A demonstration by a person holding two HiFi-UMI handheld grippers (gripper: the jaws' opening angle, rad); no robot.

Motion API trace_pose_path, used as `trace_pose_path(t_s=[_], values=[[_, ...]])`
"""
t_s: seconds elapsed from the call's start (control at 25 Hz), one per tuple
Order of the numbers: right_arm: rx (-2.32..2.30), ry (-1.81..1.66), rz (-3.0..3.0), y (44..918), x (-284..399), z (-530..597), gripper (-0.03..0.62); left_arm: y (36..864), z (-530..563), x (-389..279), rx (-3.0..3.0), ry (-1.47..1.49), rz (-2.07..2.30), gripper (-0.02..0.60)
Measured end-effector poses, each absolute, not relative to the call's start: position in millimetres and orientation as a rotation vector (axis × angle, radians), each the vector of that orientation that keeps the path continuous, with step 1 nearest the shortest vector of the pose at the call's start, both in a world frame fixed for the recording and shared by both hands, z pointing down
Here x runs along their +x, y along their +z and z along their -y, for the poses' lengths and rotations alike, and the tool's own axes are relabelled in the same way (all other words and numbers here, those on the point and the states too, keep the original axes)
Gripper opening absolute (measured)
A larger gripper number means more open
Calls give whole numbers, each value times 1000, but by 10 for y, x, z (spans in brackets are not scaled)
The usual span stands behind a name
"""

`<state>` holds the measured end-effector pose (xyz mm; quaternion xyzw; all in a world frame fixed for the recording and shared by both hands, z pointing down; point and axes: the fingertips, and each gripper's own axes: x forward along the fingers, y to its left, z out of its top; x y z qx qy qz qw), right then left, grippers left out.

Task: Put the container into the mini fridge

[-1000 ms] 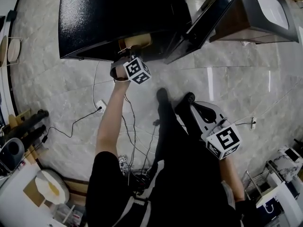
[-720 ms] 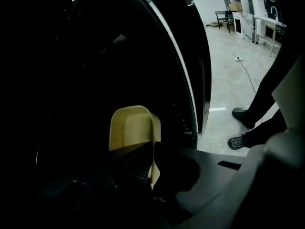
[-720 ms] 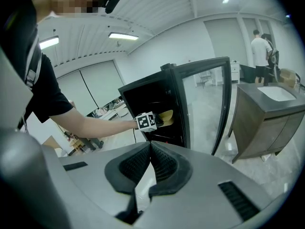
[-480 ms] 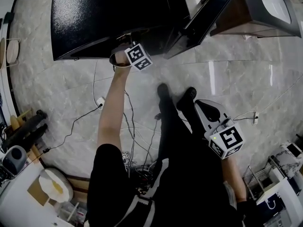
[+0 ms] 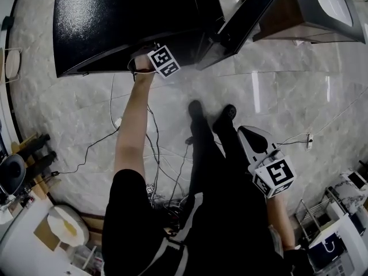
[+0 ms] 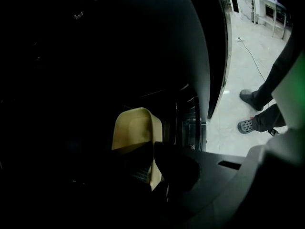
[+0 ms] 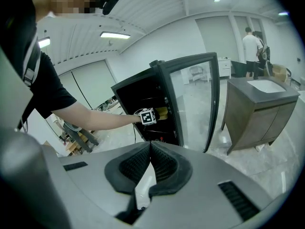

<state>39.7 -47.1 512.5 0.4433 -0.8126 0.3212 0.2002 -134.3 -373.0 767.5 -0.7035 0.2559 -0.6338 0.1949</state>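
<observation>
The black mini fridge (image 5: 132, 16) stands on the floor with its glass door (image 5: 253, 16) swung open to the right. My left gripper (image 5: 161, 61) reaches into the fridge opening; in the head view only its marker cube shows under the fridge's top edge. In the left gripper view, inside the dark interior, the jaws of the left gripper (image 6: 151, 163) are shut on the rim of a tan container (image 6: 136, 132). The right gripper view shows the fridge (image 7: 143, 94), the container (image 7: 162, 112) just inside it, and the right gripper (image 7: 150, 151) shut on nothing. That right gripper (image 5: 253, 140) hangs low by my right leg.
Cables (image 5: 155, 154) trail over the marble floor between my feet (image 5: 196, 109) and the fridge. A grey vanity cabinet (image 7: 259, 109) stands right of the open door (image 7: 195, 104). Two people (image 7: 250, 51) stand far behind it. Clutter lines the left wall.
My left gripper has pushed further into the fridge, and the container has passed out of sight in the head view. The right gripper has barely moved.
</observation>
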Motion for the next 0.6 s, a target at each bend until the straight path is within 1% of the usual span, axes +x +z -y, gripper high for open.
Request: trace_pose_path(t_s=[0.52, 0.56, 0.6], values=[[1274, 893, 2271, 5070, 438, 431, 18, 7688, 3748, -1405, -1942, -1815, -720, 41], [1275, 892, 2271, 5069, 438, 430, 18, 7678, 3738, -1409, -1948, -1817, -718, 45], [1277, 891, 2271, 5066, 434, 429, 18, 7663, 3726, -1411, -1955, -1816, -718, 66]])
